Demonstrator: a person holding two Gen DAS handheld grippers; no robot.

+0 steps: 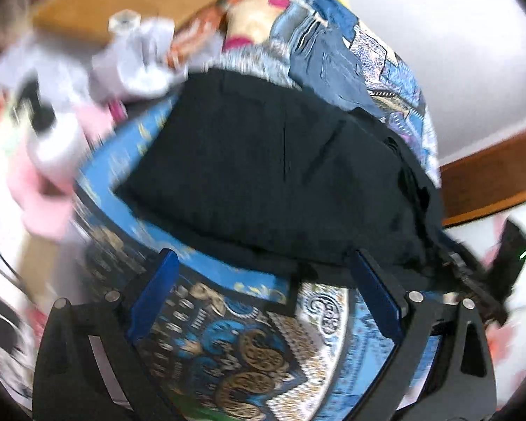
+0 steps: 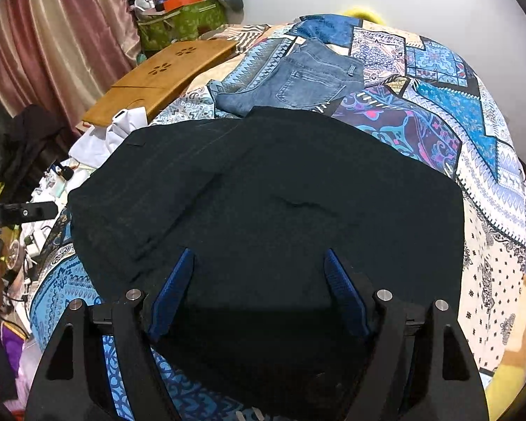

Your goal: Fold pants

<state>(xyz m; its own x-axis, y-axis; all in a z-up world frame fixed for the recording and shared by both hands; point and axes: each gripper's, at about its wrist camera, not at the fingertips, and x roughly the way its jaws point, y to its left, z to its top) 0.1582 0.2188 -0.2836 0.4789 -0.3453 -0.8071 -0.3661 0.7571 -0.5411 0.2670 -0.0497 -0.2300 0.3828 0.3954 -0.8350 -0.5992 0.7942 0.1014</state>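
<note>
On patterned bedspread [image 2: 438,115], black pants [image 2: 263,193] lay flat, already folded over once, we judged, 1 layer edge running diagonal across top. We saw right gripper [image 2: 259,291] spread wide above near edge, gripping nothing. Left gripper [image 1: 263,287] likewise released, empty, at pants' near hem. Folded jeans [image 2: 298,80] lay beyond. Further folding remained.

Left matte-black two-finger gripper [image 1: 266,287]: blue flat pads [image 1: 375,294] facing inward, round silver screw heads showing at each finger's base, triangular cut-outs piercing the black frame at 5 and 7 o'clock.

Right matte-black two-finger gripper [image 2: 259,291]: ribbed blue pads [image 2: 343,291], silver screw heads sitting at 8 and 4 o'clock.
</note>
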